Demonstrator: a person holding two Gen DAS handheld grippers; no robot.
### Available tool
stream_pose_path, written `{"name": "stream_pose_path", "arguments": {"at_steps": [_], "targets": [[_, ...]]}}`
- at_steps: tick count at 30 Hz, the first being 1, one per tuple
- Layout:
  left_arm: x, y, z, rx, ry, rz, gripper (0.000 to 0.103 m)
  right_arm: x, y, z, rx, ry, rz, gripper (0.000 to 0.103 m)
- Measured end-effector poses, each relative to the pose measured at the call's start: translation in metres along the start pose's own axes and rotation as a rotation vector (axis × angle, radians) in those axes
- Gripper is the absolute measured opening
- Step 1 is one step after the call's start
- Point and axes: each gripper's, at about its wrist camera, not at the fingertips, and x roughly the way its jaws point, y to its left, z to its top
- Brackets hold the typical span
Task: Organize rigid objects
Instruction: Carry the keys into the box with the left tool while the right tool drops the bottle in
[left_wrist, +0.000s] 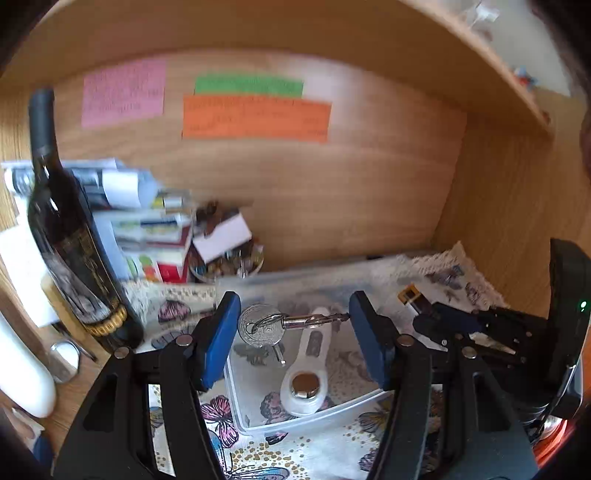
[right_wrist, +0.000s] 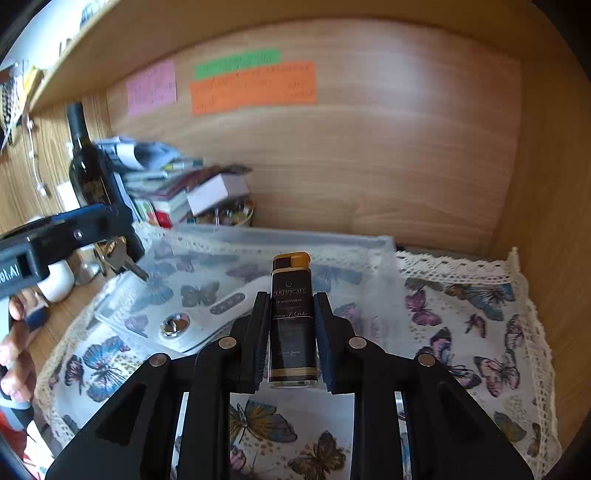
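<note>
My left gripper (left_wrist: 293, 314) holds a bunch of silver keys (left_wrist: 264, 326) stretched between its blue pads, above a clear plastic tray (left_wrist: 295, 421). A white bottle opener (left_wrist: 308, 373) lies in the tray. My right gripper (right_wrist: 290, 314) is shut on a black and gold lighter (right_wrist: 291, 317), held upright above the butterfly cloth (right_wrist: 461, 332). The right gripper with the lighter shows in the left wrist view (left_wrist: 443, 317), at the right of the tray. The left gripper with the keys shows in the right wrist view (right_wrist: 122, 254), over the tray (right_wrist: 258, 243) where the opener (right_wrist: 207, 314) lies.
A dark wine bottle (left_wrist: 70, 251) stands at the left, beside a stack of books and papers (left_wrist: 147, 229) and a small bowl of odds and ends (left_wrist: 229, 264). Wooden desk walls (left_wrist: 332, 192) close the back and right. Coloured notes (left_wrist: 255, 114) hang on the back wall.
</note>
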Motion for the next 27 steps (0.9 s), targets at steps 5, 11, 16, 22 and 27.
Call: {"name": "stream_pose_path", "arguments": {"at_steps": [5, 11, 16, 22, 27], "targets": [[0.030, 0.007, -0.013, -0.016, 0.084, -0.005, 0.061, 0.022, 0.006, -0.005, -0.012, 0.052, 0.005, 0.021], [0.052, 0.004, -0.026, 0.006, 0.127, 0.008, 0.061, 0.033, 0.008, -0.005, -0.023, 0.084, 0.013, 0.021], [0.056, 0.001, -0.029, 0.023, 0.140, 0.018, 0.061, 0.036, 0.006, -0.005, -0.013, 0.093, 0.018, 0.023], [0.046, 0.001, -0.024, 0.022, 0.128, 0.034, 0.061, 0.028, 0.005, -0.004, -0.006, 0.086, 0.024, 0.032], [0.024, 0.004, -0.019, 0.008, 0.087, 0.066, 0.078, 0.006, 0.007, -0.001, -0.018, 0.041, 0.018, 0.035]]}}
